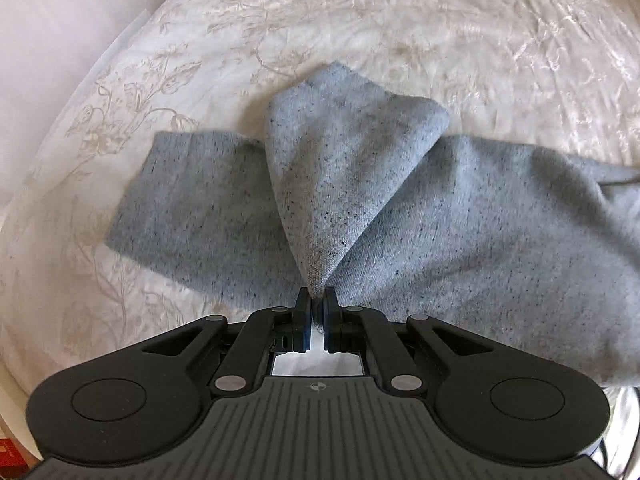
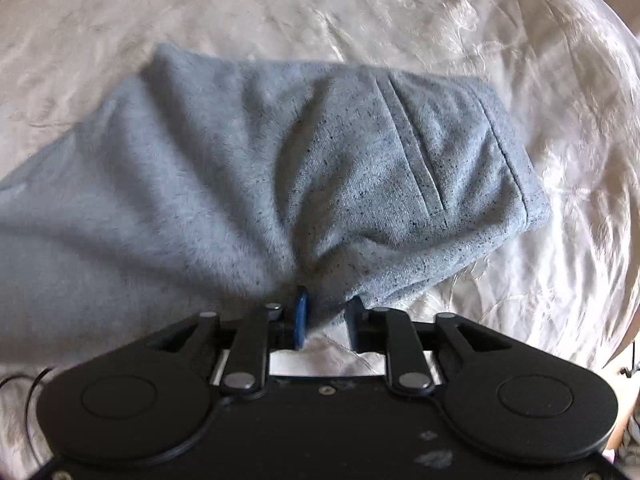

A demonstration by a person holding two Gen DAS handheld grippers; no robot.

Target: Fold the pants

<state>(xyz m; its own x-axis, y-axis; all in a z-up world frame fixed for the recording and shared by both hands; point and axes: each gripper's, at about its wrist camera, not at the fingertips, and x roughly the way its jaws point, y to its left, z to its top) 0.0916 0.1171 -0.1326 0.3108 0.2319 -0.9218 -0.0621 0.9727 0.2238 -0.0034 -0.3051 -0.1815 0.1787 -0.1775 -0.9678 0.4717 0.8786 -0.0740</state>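
Observation:
The grey speckled pants (image 1: 440, 216) lie across a white bedspread. In the left wrist view my left gripper (image 1: 317, 300) is shut on a pinched fold of the pants, and the cloth rises from the jaws in a cone toward the far side. In the right wrist view the waist end of the pants (image 2: 360, 168) shows, with a slanted pocket seam. My right gripper (image 2: 326, 312) has its jaws a little apart with a bunch of the pants' edge between them, and the cloth fans out from there.
The white embroidered bedspread (image 1: 360, 20) covers the whole surface around the pants. A pale wall or headboard (image 1: 48, 20) runs along the far left. A black cable (image 2: 32, 392) lies at the lower left in the right wrist view.

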